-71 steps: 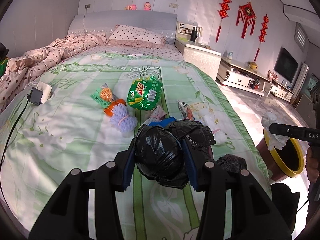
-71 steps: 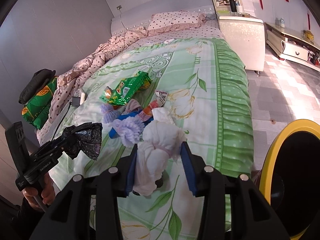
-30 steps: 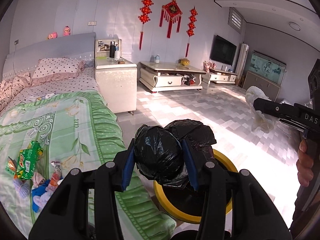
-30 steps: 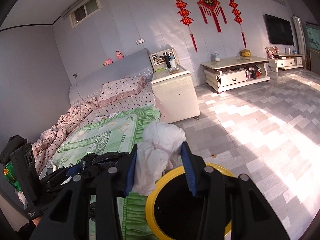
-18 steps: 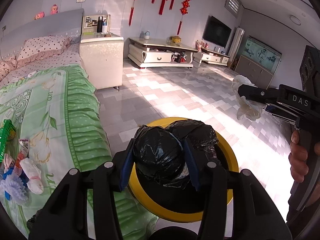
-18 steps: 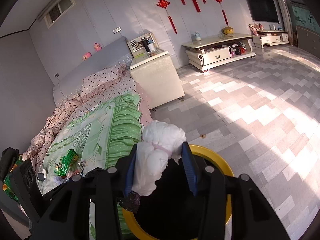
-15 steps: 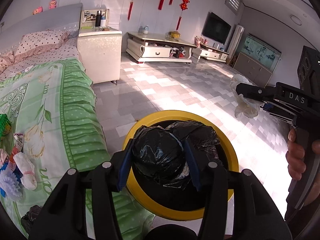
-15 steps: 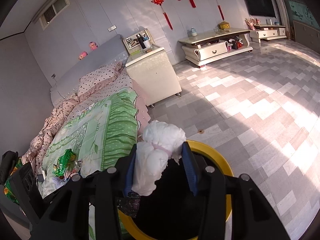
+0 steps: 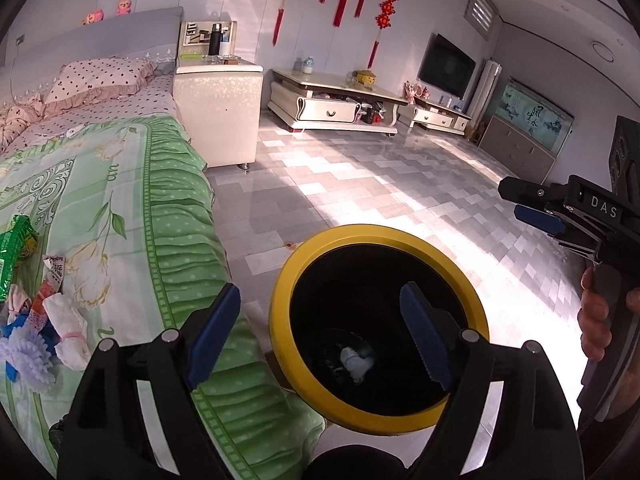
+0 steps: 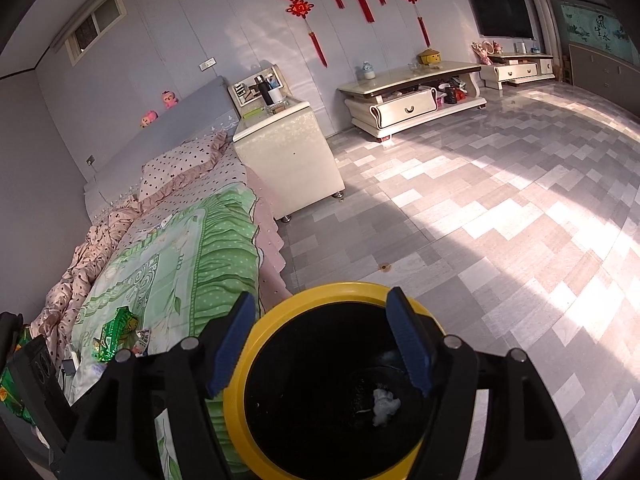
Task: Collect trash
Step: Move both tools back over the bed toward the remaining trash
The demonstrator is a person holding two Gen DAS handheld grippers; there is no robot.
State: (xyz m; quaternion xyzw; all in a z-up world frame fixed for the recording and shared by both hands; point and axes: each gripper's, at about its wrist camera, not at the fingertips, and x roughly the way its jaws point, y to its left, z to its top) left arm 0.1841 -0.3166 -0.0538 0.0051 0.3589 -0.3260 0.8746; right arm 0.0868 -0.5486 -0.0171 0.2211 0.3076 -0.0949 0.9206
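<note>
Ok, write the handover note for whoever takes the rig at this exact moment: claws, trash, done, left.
Left claw: opening, nothing between the jaws, over the yellow-rimmed bin.
Right claw: opening, also empty, over the same bin.
Done: a white wad lies at the bottom of the bin on something dark.
Left: on the bed, the green snack bag, a white tied bundle, a small wrapper and a fluffy lilac piece. Go back for those.

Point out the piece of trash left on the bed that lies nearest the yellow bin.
The white tied bundle: it lies closest to the bed's green frilled edge, bin-side of the purple pompom and green snack bag.
</note>
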